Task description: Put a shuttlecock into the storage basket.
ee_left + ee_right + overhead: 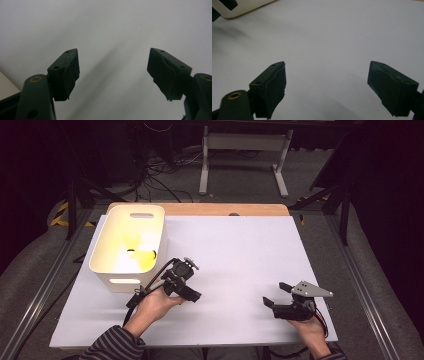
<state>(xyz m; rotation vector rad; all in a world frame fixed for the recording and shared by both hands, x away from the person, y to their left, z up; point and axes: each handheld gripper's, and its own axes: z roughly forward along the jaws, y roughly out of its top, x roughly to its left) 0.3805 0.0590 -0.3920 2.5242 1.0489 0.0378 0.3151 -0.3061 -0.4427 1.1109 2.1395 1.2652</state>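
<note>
1. The nearest thing to the hands is a cream plastic bin (127, 247) with cut-out handles, standing at the left of the white worktop (240, 250). No brand, label or writing can be read on it or anywhere else.
2. Inside the bin lie small items, yellowish with dark bits (142, 254), resting on its floor toward the near right corner; they are too small to identify.
3. The left hand-held gripper (192, 296) is held just beside the bin's near right corner, tilted down toward the worktop. In the left gripper view its jaws stand wide apart with nothing between them, above bare white surface (112, 30).
4. The right hand-held gripper (278, 295), carrying a grey three-cornered plate, sits low over the worktop's near right part, well apart from the bin, and points left. In the right gripper view its jaws are spread and empty, and the bin's rounded wall (244, 8) shows at the upper left.
5. Beyond the worktop, a wooden edge (200, 209) and a grey floor with cables are seen.
</note>
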